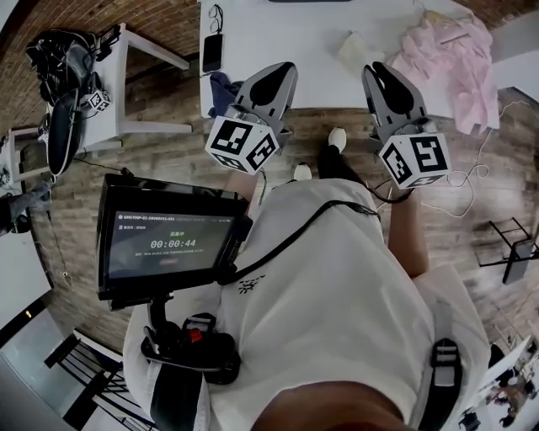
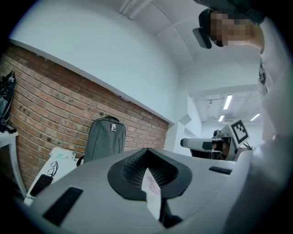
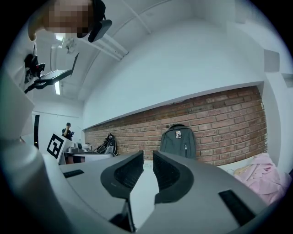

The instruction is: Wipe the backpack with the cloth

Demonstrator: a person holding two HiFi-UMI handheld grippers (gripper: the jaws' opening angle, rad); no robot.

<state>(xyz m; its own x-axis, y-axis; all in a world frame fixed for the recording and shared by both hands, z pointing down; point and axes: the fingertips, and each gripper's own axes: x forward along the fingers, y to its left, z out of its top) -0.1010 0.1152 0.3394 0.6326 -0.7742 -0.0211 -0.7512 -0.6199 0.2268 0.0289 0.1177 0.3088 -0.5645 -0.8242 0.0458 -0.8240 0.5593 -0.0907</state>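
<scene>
While one grey backpack (image 3: 178, 141) stands at the tabletop's (image 1: 286, 34) far edge and one pink cloth (image 1: 446, 59) lies at its right end, the jaws of the left gripper (image 2: 147, 157) pinch one white slip (image 2: 151, 187). Those of the right gripper (image 3: 148, 157) stand slightly apart, empty.

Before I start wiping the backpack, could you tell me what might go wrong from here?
The pink cloth lies on the table's right side, and the right claw is empty: fetch it first. The backpack stands upright against the brick wall, so a push may topple it. The glasses and phone lie nearest the left claw and could be knocked.
</scene>
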